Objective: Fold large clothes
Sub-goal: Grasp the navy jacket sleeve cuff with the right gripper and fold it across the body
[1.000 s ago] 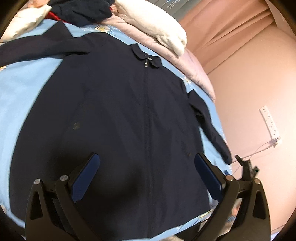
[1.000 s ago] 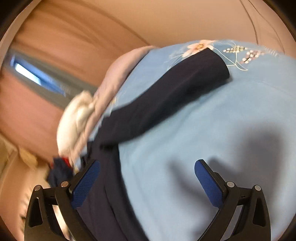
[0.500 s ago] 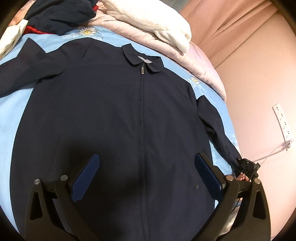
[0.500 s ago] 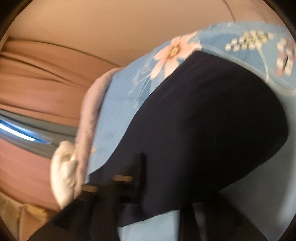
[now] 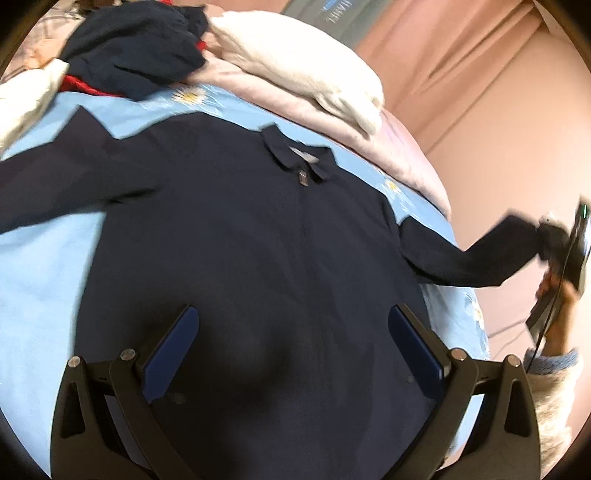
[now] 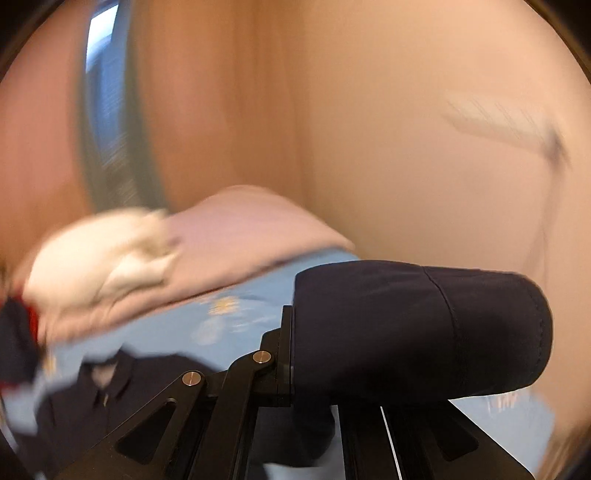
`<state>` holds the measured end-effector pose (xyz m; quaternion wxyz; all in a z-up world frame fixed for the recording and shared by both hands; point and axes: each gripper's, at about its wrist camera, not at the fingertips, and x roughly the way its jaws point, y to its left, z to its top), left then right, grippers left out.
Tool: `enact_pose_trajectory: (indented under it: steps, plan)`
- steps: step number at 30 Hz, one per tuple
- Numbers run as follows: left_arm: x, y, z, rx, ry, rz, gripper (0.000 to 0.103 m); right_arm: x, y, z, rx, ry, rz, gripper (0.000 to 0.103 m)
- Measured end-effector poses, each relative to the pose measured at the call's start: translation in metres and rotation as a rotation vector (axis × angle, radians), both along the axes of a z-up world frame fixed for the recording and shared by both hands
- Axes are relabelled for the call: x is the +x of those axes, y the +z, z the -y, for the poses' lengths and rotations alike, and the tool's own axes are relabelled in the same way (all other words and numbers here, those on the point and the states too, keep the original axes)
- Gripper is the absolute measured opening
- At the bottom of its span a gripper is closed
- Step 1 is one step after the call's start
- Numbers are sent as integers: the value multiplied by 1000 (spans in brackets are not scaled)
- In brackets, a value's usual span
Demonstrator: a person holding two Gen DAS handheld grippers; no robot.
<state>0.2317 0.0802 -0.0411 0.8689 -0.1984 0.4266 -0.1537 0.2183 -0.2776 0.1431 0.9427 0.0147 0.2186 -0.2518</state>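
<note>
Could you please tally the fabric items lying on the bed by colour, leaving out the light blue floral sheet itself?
Navy: 2, the jacket and a crumpled garment
White or cream: 2, a folded blanket and a cloth
Pink: 1, a quilt
Total: 5

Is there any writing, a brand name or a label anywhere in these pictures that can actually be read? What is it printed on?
Grey panel behind the bedding, top of the left wrist view: pale capital letters, cut off and blurred, not readable for certain.
Navy jacket: a pale neck tag inside the collar, no writing legible.
Blue bedsheet: daisy prints only, no words.
Right wrist view: motion-blurred, no text visible.
</note>
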Motion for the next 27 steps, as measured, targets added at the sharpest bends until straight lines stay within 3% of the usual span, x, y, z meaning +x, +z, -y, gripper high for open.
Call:
enact_pose_trajectory:
  steps: [4,8,10,11,12,13,16,19,20,23,24,27]
  plan:
    - [-2,2,-40,5,75,7,103,51,-23,-122,-179,220,-137,4]
    - [-4,0,-75,3,150,16,103,80,-96,-226,-366,404,-325,6]
    - [-4,-6,-91,12,180,-4,103,90,-141,-252,-437,442,-437,8]
    - [-5,-9,-96,12,186,-14,103,92,-168,-262,-473,474,-517,18]
    - [-3,-12,-99,14,191,-23,103,94,-191,-269,-502,492,-583,35]
    - [-2,-15,-104,18,197,-36,103,89,-208,-271,-529,501,-623,41]
    - [1,-19,-108,18,204,-40,103,60,-230,-275,-571,604,-666,42]
    - [9,-19,-103,-4,196,-40,103,34,-214,-264,-468,724,-635,48]
    - [12,-18,-100,-14,188,-39,103,28,-206,-256,-404,763,-611,56]
    - [25,-11,-85,-52,138,-14,103,11,-176,-213,-175,832,-535,59]
    - [30,-10,-81,-67,123,-11,103,1,-160,-178,-38,837,-481,59]
    - [53,-4,-64,-114,70,-4,103,-14,-142,-88,242,746,-364,64]
